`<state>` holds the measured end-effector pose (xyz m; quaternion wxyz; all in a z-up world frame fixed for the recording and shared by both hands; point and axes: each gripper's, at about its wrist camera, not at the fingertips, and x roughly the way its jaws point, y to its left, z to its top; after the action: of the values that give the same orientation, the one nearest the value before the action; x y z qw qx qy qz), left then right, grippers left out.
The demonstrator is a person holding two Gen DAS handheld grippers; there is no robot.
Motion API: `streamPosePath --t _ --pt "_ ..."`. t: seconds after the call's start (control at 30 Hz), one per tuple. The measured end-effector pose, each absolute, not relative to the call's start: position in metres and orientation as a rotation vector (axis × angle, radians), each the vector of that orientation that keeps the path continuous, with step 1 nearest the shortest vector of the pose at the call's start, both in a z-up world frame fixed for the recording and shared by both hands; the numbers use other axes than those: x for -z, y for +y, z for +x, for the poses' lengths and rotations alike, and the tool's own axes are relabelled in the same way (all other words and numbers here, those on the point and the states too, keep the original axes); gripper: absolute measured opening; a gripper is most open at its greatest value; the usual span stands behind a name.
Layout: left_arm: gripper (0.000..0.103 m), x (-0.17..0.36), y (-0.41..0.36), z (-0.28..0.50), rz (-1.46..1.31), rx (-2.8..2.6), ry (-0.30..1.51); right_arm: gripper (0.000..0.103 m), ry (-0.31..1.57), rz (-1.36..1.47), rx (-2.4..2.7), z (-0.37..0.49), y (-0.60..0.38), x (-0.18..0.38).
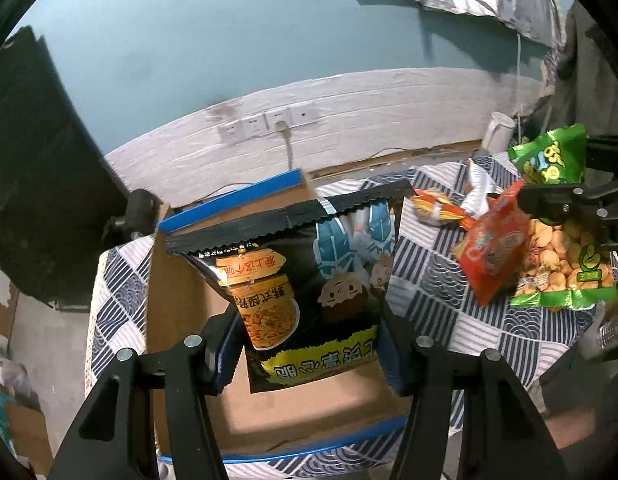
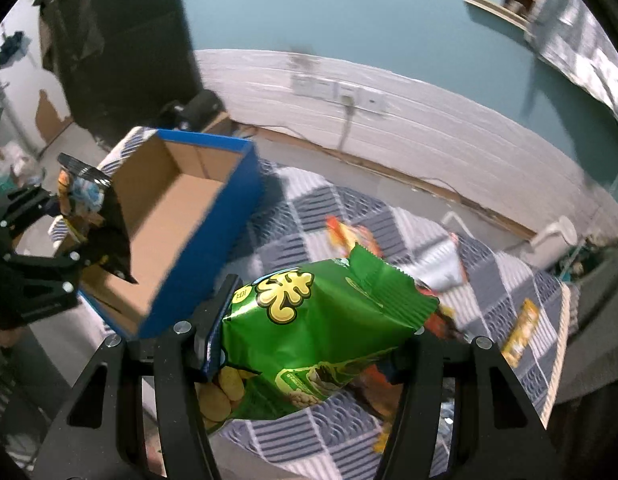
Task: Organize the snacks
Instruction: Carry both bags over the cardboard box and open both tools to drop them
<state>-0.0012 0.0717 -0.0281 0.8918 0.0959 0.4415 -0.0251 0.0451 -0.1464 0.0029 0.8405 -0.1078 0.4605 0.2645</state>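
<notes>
My left gripper (image 1: 309,332) is shut on the lower part of a black snack bag (image 1: 309,264) printed with a noodle cup. The bag hangs over an open cardboard box with blue walls (image 1: 237,198). In the right wrist view that box (image 2: 213,248) stands at the left, and the left gripper (image 2: 69,236) holds the black bag (image 2: 109,216) above its near end. My right gripper (image 2: 321,320) is shut on a green snack bag (image 2: 329,320), lifted over the checked cloth. In the left wrist view the right gripper (image 1: 557,208) carries the green bag (image 1: 565,276); a red bag (image 1: 493,248) hangs beside it, and I cannot tell whether it is gripped.
A grey-and-white checked cloth (image 2: 309,208) covers the table. On it lie an orange packet (image 1: 437,208), a white packet (image 2: 441,268) and a yellow packet (image 2: 521,332). A white mug (image 2: 557,236) stands at the far right edge. Behind is a wall with sockets (image 1: 269,120).
</notes>
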Motion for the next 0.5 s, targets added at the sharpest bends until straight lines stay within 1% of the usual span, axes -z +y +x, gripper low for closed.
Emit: streamPosePath --t 0.3,0.5 --pt "0.059 0.045 0.128 -0.007 0.159 -0.02 0.943 0.059 0.994 -0.296 -0.66 0.051 -0.064 0.007" --pt "0.059 0.058 0.152 -0.008 0.164 -0.052 0.954 0.059 1.018 -0.337 -0.694 0.052 -0.03 0.02"
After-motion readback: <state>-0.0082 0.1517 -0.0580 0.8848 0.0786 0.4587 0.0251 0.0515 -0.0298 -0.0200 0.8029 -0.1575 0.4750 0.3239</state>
